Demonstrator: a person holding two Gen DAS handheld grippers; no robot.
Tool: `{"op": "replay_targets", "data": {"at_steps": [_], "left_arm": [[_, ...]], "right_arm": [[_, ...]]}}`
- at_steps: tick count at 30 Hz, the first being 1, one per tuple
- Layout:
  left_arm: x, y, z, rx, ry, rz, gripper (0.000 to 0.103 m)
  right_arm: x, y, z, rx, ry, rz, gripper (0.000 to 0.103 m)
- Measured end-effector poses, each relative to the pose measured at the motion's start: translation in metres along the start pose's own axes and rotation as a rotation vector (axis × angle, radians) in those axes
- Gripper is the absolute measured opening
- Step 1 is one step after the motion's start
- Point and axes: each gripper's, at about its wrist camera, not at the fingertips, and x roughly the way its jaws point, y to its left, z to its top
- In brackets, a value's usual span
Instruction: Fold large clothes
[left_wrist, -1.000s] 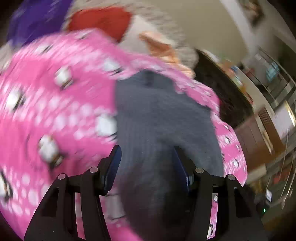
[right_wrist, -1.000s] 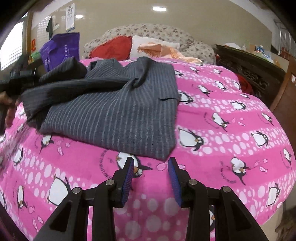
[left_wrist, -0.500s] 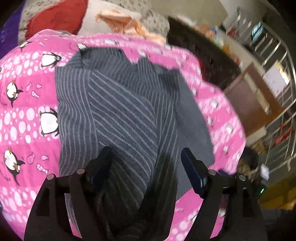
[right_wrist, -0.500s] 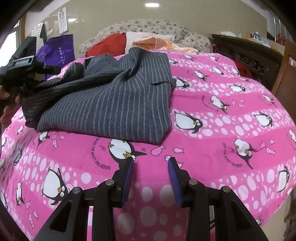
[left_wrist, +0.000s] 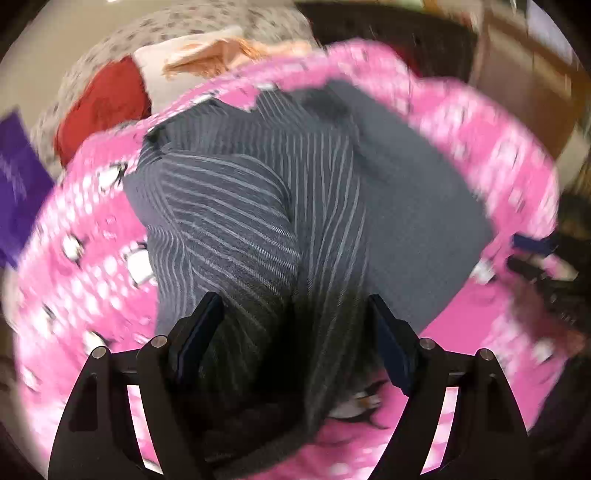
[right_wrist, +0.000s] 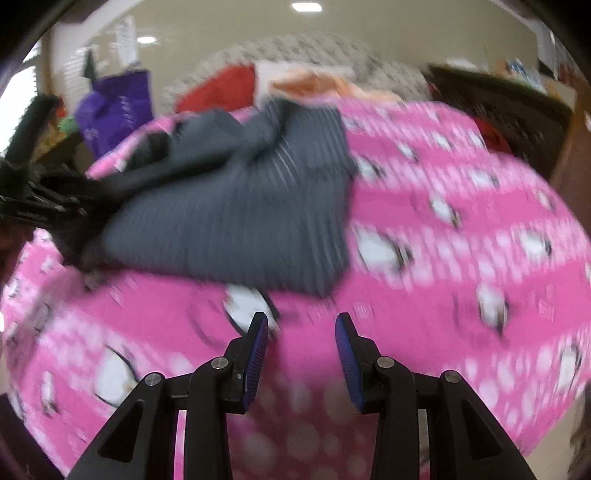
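Since the earlier frame, the left claw (left_wrist: 291, 325) has been spread wide to release the striped garment (left_wrist: 258, 206) onto the bed (left_wrist: 480, 147), while the right claw (right_wrist: 301, 347), narrow and empty, is held nearby.

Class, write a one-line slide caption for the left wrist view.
Left gripper, jaws wide apart, above a grey pinstriped garment lying on a pink penguin-print blanket.

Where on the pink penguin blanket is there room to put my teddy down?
The penguin blanket is bare to the right of the striped grey garment and in front of it, near the right gripper. The far end, by the pillows, is crowded.
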Motion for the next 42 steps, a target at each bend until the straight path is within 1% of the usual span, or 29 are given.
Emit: {"op": "replay_targets", "data": {"at_steps": [1,2,3,4,5,6,7,8,11,13,15,16,17,18,20,21,25,26,29,30,32,33,34,35,36,37,38,40,42], "left_arm": [[-0.005,0.009,-0.004,-0.063,-0.034,-0.052,0.079],[-0.006,0.014,-0.004,-0.102,-0.056,-0.066,0.079],[-0.007,0.018,-0.005,-0.146,-0.081,-0.069,0.079],[-0.011,0.025,-0.011,-0.186,-0.107,-0.064,0.079],[-0.016,0.028,-0.016,-0.212,-0.132,-0.056,0.079],[-0.023,0.032,-0.022,-0.241,-0.163,-0.040,0.079],[-0.030,0.036,-0.029,-0.268,-0.188,-0.022,0.079],[-0.039,0.040,-0.040,-0.298,-0.214,-0.003,0.079],[-0.060,0.050,-0.069,-0.352,-0.289,0.020,0.079],[-0.070,0.061,-0.085,-0.390,-0.346,0.059,0.079],[-0.071,0.074,-0.095,-0.434,-0.374,0.066,0.079],[-0.067,0.084,-0.101,-0.475,-0.372,0.066,0.079],[-0.063,0.092,-0.105,-0.505,-0.362,0.054,0.079],[-0.056,0.101,-0.110,-0.550,-0.349,0.013,0.079],[-0.049,0.109,-0.117,-0.602,-0.354,-0.049,0.079],[-0.048,0.108,-0.116,-0.593,-0.364,-0.066,0.079],[-0.048,0.083,-0.103,-0.472,-0.390,-0.151,0.079],[-0.047,0.075,-0.099,-0.437,-0.391,-0.147,0.079],[-0.046,0.061,-0.089,-0.371,-0.396,-0.180,0.079],[-0.045,0.060,-0.086,-0.359,-0.398,-0.192,0.079],[-0.044,0.056,-0.082,-0.336,-0.394,-0.213,0.079],[-0.044,0.056,-0.081,-0.333,-0.389,-0.227,0.079],[-0.043,0.055,-0.080,-0.329,-0.383,-0.244,0.079],[-0.044,0.054,-0.078,-0.324,-0.380,-0.255,0.079],[-0.043,0.052,-0.077,-0.319,-0.375,-0.270,0.079],[-0.043,0.049,-0.075,-0.314,-0.366,-0.289,0.079],[-0.044,0.047,-0.073,-0.311,-0.366,-0.298,0.079],[-0.053,0.044,-0.071,-0.315,-0.377,-0.306,0.079],[-0.066,0.046,-0.074,-0.354,-0.412,-0.289,0.079]], "right_arm": [[-0.006,0.004,0.015,0.003,-0.034,0.032,0.036],[-0.009,0.009,0.033,0.020,-0.059,0.079,0.037],[-0.008,0.015,0.055,0.055,-0.075,0.157,0.041],[-0.004,0.019,0.070,0.089,-0.074,0.226,0.053],[0.006,0.024,0.085,0.134,-0.053,0.321,0.071],[0.019,0.030,0.097,0.177,-0.025,0.421,0.076],[0.036,0.037,0.105,0.222,0.006,0.532,0.076],[0.051,0.042,0.109,0.253,0.036,0.594,0.076],[0.092,0.055,0.115,0.379,0.097,0.672,0.076],[0.111,0.062,0.114,0.471,0.154,0.728,0.076],[0.118,0.072,0.115,0.482,0.155,0.749,0.076],[0.120,0.077,0.117,0.476,0.161,0.751,0.076],[0.123,0.084,0.119,0.469,0.174,0.763,0.076],[0.126,0.093,0.122,0.462,0.190,0.784,0.076],[0.127,0.104,0.130,0.436,0.199,0.766,0.076],[0.127,0.109,0.134,0.427,0.192,0.750,0.077],[0.130,0.128,0.155,0.391,0.202,0.695,0.079],[0.131,0.131,0.159,0.385,0.205,0.676,0.079],[0.134,0.146,0.174,0.340,0.224,0.613,0.080],[0.139,0.153,0.180,0.310,0.250,0.562,0.080],[0.150,0.160,0.187,0.265,0.290,0.501,0.078],[0.157,0.164,0.189,0.223,0.323,0.456,0.072],[0.164,0.167,0.190,0.173,0.348,0.407,0.053],[0.169,0.169,0.191,0.128,0.362,0.357,0.041],[0.173,0.169,0.190,0.097,0.371,0.328,0.036],[0.174,0.169,0.189,0.074,0.365,0.318,0.023],[0.173,0.171,0.190,0.022,0.355,0.300,0.015],[0.158,0.183,0.199,-0.158,0.298,0.243,0.011],[0.142,0.187,0.212,-0.272,0.258,0.225,0.010]]}}
